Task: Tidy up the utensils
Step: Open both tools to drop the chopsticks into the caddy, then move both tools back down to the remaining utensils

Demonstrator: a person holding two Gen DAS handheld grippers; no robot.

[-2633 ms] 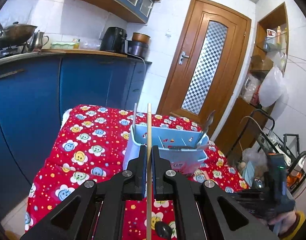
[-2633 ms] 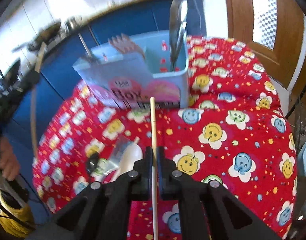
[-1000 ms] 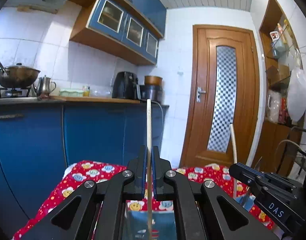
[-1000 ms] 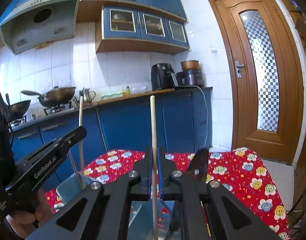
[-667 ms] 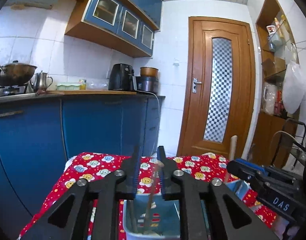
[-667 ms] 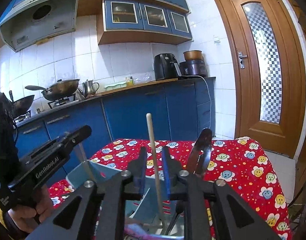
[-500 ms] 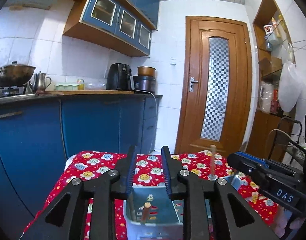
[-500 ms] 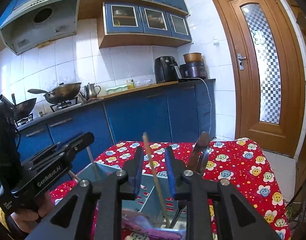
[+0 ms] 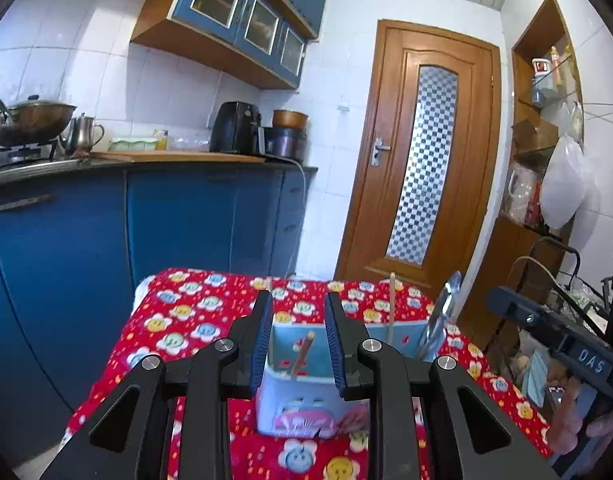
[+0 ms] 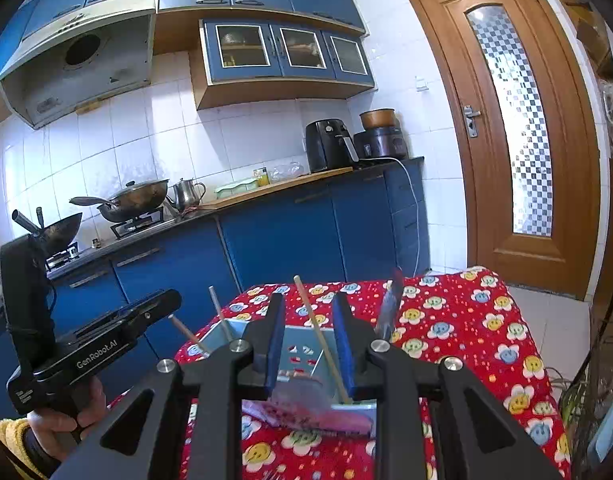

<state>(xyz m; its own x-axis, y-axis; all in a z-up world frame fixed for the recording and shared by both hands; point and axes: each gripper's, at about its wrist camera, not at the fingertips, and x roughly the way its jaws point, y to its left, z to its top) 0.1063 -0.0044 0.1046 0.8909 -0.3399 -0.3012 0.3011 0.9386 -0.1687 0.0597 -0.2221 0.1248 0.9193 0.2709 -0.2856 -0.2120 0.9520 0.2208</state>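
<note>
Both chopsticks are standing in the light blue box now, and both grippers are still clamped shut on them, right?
Not quite. The chopsticks do stand in the light blue box, but the left gripper and right gripper are open, jaws apart, pads not touching the sticks. Both wrist views show it.

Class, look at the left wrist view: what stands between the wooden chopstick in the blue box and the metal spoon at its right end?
A second, paler chopstick stands between the chopstick and the spoon, all inside the blue box; the left wrist view shows it.

The utensil box's (image 10: 306, 364) pink front label (image 10: 306, 410) is blurred and unreadable.
</note>
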